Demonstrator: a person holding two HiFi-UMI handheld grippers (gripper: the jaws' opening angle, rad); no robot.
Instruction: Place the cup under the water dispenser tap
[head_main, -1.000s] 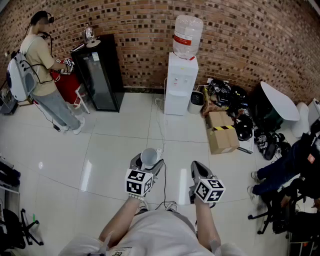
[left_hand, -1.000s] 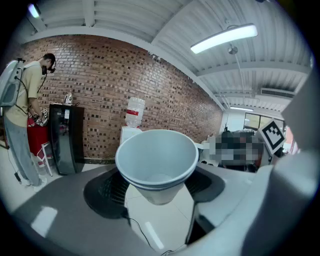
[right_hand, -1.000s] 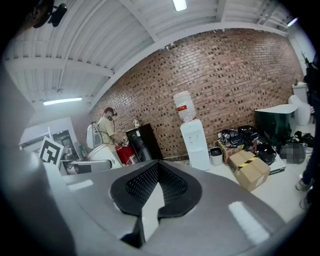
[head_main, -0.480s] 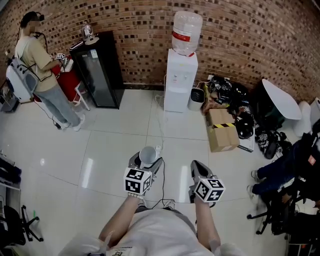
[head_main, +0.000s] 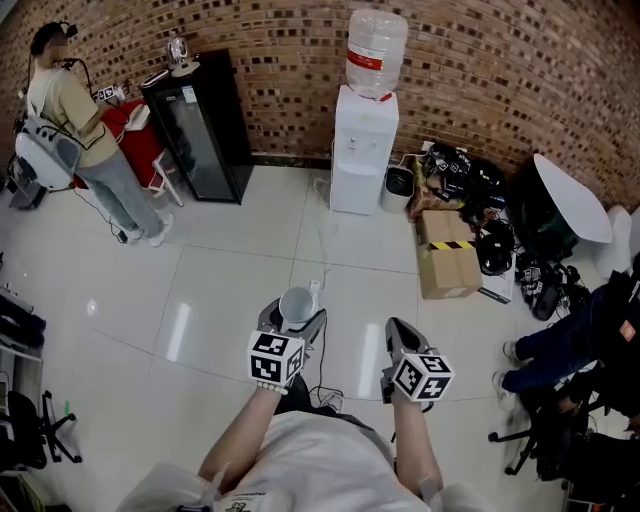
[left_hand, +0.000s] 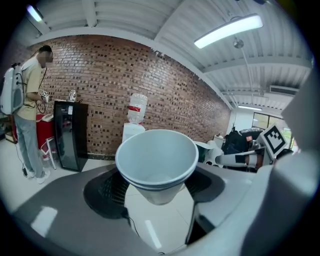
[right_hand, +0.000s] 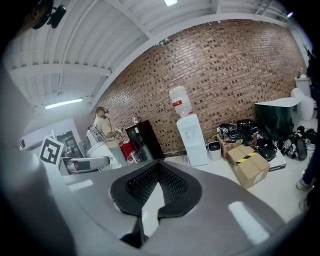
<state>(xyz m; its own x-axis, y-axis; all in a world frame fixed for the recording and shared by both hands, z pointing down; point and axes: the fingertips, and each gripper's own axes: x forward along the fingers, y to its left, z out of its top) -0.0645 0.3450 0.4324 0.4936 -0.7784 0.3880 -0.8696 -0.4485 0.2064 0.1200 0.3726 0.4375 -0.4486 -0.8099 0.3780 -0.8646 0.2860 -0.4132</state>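
Note:
A white paper cup (head_main: 297, 303) stands upright between the jaws of my left gripper (head_main: 296, 312), which is shut on its sides. In the left gripper view the cup (left_hand: 157, 162) looks empty, with its open mouth up. My right gripper (head_main: 394, 330) hangs beside it to the right, shut with nothing in it; its black pads (right_hand: 159, 186) meet at the tips. The white water dispenser (head_main: 362, 150) with a clear bottle on top stands against the brick wall, well ahead of both grippers across the tiled floor. The dispenser (left_hand: 131, 131) shows beyond the cup, and the right gripper view has this dispenser (right_hand: 192, 135) ahead too.
A black fridge (head_main: 200, 130) stands left of the dispenser, and a person (head_main: 75, 110) works at a red table further left. A small bin (head_main: 398, 182), bags (head_main: 465, 175) and a cardboard box (head_main: 447, 258) lie to the dispenser's right. A cable (head_main: 322, 250) runs across the floor.
Both grippers have drifted a little forward and down over the floor, the cup still in the left one. The person at the back left has shifted left.

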